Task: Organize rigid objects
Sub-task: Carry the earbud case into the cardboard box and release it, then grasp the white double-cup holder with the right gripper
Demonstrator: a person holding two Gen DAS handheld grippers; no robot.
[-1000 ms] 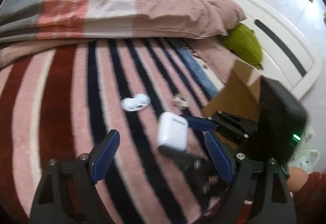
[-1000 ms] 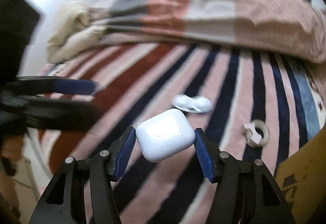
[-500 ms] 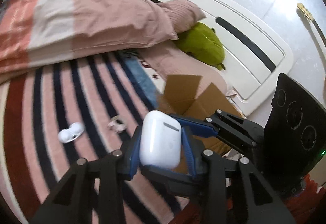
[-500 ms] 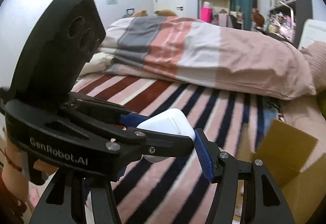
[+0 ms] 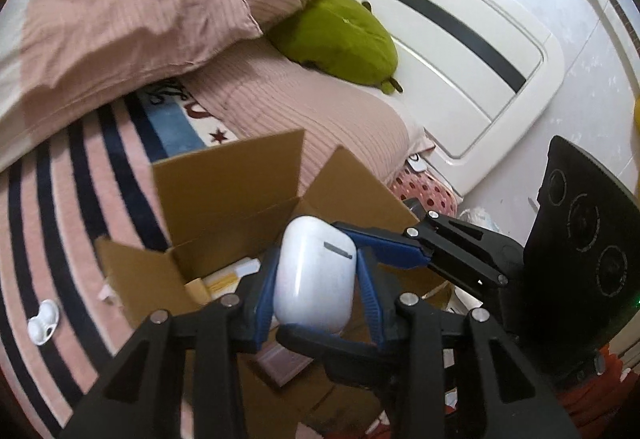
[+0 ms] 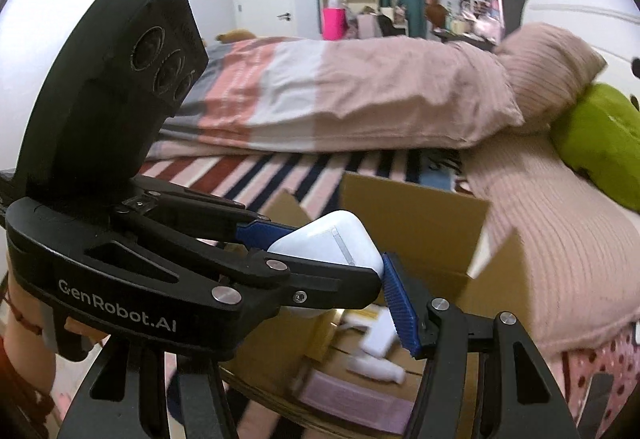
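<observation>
The left hand-held gripper (image 5: 318, 285) pinches a white case (image 5: 316, 277) between its blue pads (image 5: 264, 293), which press on both long sides of it. In the right wrist view the same case (image 6: 332, 239) also sits between the right hand-held gripper's (image 6: 332, 279) fingers: its right pad (image 6: 400, 303) lies against the case's edge, while the left gripper's black body hides the other pad, so I cannot tell whether the right one grips it or merely brackets it. The two grippers cross at the case, the left one's body lying over the right one's left finger.

Below and just beyond the case stands an open cardboard box (image 5: 228, 175) with its flaps up; inside are pale packets and a pinkish flat item, too blurred to name. The case hangs over the box's opening.

To the left, on the striped blanket (image 5: 60, 223), lies a small white holder (image 5: 43, 322), well apart from the box. Farther off are a pink duvet (image 5: 120, 15), a green plush (image 5: 340, 39) and the white headboard (image 5: 460, 51).
</observation>
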